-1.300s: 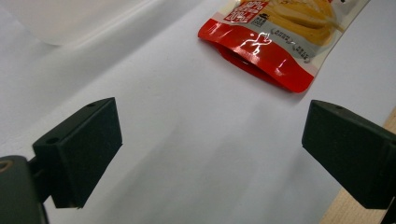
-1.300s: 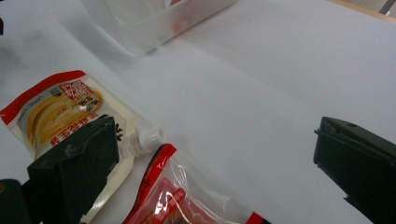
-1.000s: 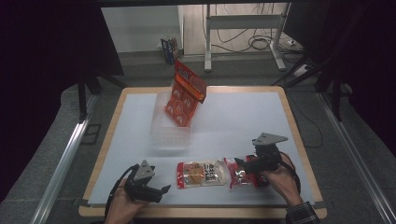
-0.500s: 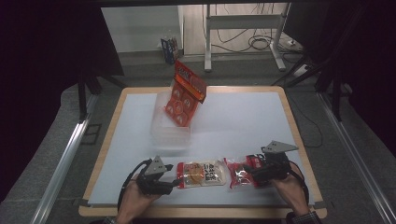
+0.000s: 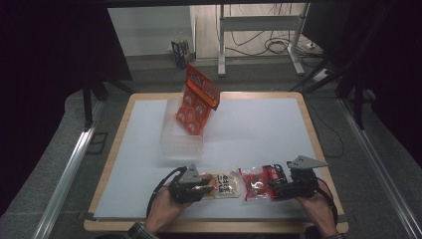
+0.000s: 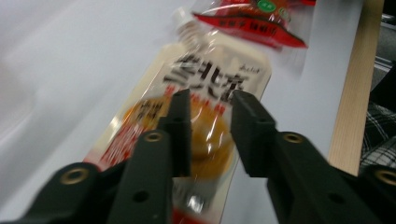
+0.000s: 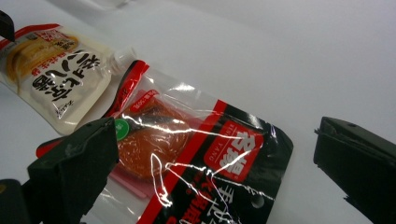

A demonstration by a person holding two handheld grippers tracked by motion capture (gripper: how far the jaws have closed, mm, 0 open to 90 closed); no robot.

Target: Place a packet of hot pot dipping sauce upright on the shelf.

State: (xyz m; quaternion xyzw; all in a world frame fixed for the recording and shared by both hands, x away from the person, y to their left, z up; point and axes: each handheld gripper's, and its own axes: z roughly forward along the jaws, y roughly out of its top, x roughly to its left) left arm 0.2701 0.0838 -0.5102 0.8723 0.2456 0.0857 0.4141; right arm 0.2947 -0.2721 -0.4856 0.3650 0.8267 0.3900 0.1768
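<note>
A cream and yellow food packet [image 5: 225, 183] lies flat near the table's front edge, with black print on it [image 6: 212, 81]. My left gripper [image 5: 201, 185] is over its left end, jaws a small way apart above the yellow part [image 6: 210, 119], open. Just to the right lies a red and black clear-windowed packet [image 5: 257, 182], its end touching the cream packet [image 7: 60, 79]. My right gripper [image 5: 273, 188] is wide open with one jaw on each side of that red packet [image 7: 187, 154], gripping nothing [image 7: 217, 140].
A clear plastic container [image 5: 180, 137] stands mid-table with an orange snack bag [image 5: 195, 102] leaning upright in it. The white table top [image 5: 263, 129] has a wooden rim [image 6: 355, 93] close behind the packets. A person's hands hold both grippers from the front edge.
My left gripper slid right onto the cream packet's end. My right gripper dropped lower and came in over the red packet.
</note>
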